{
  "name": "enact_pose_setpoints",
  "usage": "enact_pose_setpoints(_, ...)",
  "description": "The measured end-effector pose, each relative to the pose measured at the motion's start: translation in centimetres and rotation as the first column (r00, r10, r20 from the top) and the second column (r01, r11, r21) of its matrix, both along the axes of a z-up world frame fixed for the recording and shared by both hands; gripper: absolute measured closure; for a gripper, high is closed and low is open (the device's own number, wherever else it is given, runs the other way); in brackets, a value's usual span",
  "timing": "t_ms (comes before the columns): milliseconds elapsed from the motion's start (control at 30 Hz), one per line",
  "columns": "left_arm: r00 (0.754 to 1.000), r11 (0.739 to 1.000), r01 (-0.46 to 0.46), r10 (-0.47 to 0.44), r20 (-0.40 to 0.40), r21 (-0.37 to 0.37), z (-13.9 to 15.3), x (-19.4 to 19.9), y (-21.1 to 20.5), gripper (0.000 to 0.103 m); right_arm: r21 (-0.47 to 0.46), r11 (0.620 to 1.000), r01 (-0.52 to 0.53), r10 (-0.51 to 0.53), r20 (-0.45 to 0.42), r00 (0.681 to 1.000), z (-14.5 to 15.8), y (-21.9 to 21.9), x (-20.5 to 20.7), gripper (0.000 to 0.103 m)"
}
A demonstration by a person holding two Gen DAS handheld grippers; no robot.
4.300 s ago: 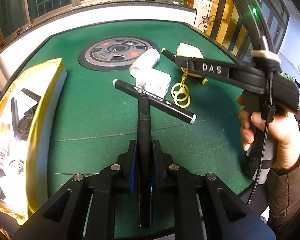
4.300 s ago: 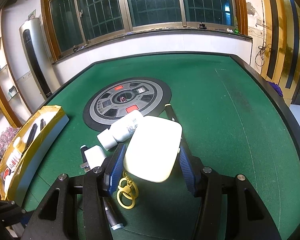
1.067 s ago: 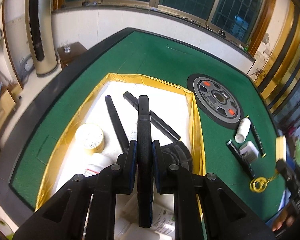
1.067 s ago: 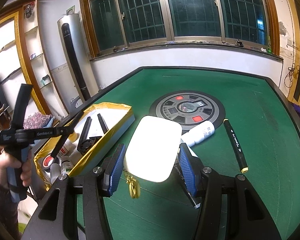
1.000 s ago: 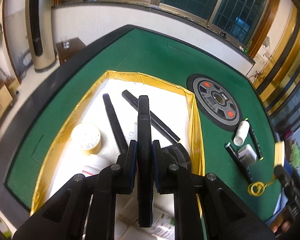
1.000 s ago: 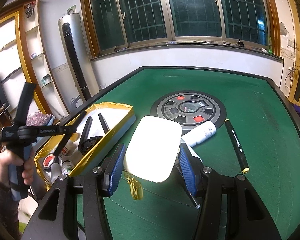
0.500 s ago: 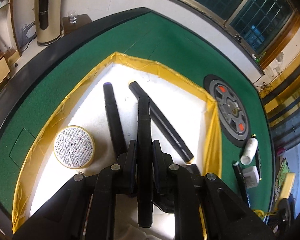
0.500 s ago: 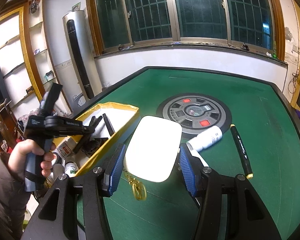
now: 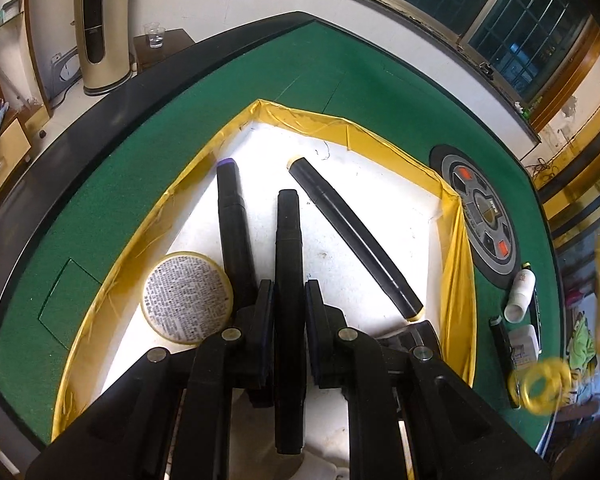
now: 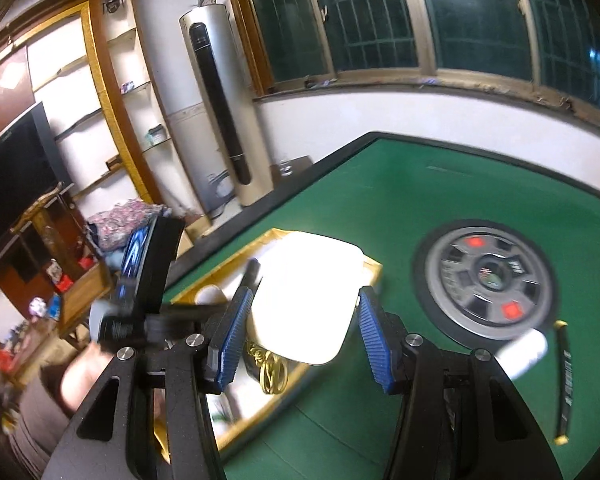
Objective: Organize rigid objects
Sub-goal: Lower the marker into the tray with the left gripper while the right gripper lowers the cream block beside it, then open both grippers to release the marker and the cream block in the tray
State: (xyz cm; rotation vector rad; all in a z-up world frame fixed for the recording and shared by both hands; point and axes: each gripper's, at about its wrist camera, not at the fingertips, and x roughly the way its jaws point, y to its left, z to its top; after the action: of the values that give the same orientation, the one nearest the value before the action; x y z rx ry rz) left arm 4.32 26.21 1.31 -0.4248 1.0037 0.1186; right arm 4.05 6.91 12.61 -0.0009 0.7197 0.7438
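Note:
My left gripper (image 9: 288, 292) is shut on a black marker (image 9: 287, 240) and holds it low inside the white tray with the yellow taped rim (image 9: 340, 128). Two more black markers (image 9: 232, 224) (image 9: 352, 232) and a round yellow-rimmed tin (image 9: 186, 297) lie in the tray. My right gripper (image 10: 304, 320) is shut on a pale cream flat case (image 10: 306, 296) with a yellow key ring (image 10: 270, 366) hanging under it, above the tray's near corner (image 10: 374, 266). The left gripper shows blurred in the right wrist view (image 10: 152, 320).
On the green felt table (image 9: 332, 68) right of the tray lie a round grey centre panel (image 9: 484, 212), a white bottle (image 9: 520, 296), a white charger (image 9: 524, 344) and a black marker (image 9: 504, 356). Another marker (image 10: 564, 380) lies far right. The table's black edge (image 9: 112, 96) is near.
My left gripper has lowered the marker deeper into the tray. My right gripper has swung left with the cream case, from over the felt to over the tray's corner.

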Motion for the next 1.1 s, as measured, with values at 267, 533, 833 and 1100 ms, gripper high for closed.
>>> enact_pose_setpoints(267,1.0,1.0,-0.009,0.009,-0.001,-0.006,-0.3,0.2,0.2,0.09,-0.09,0.996,-0.013,0.01,-0.028,1.0,-2.7,5.0,3.7,0.054)
enact_pose_setpoints(533,1.0,0.999,0.006,-0.006,0.001,-0.034,-0.5,0.8,0.0,0.091,-0.215,0.977,-0.016,0.003,-0.06,0.998,-6.0,8.0,5.7,0.055)
enact_pose_setpoints(833,1.0,0.999,0.0,0.0,-0.002,-0.043,-0.4,0.8,0.3,0.091,-0.267,0.964,-0.019,-0.01,-0.108,0.994,-8.1,8.3,7.1,0.055)
enact_pose_setpoints(1100,1.0,0.999,-0.011,0.011,-0.009,-0.041,-0.5,0.8,0.3,0.09,-0.27,0.963,-0.017,-0.012,-0.107,0.994,-7.7,8.1,6.8,0.052)
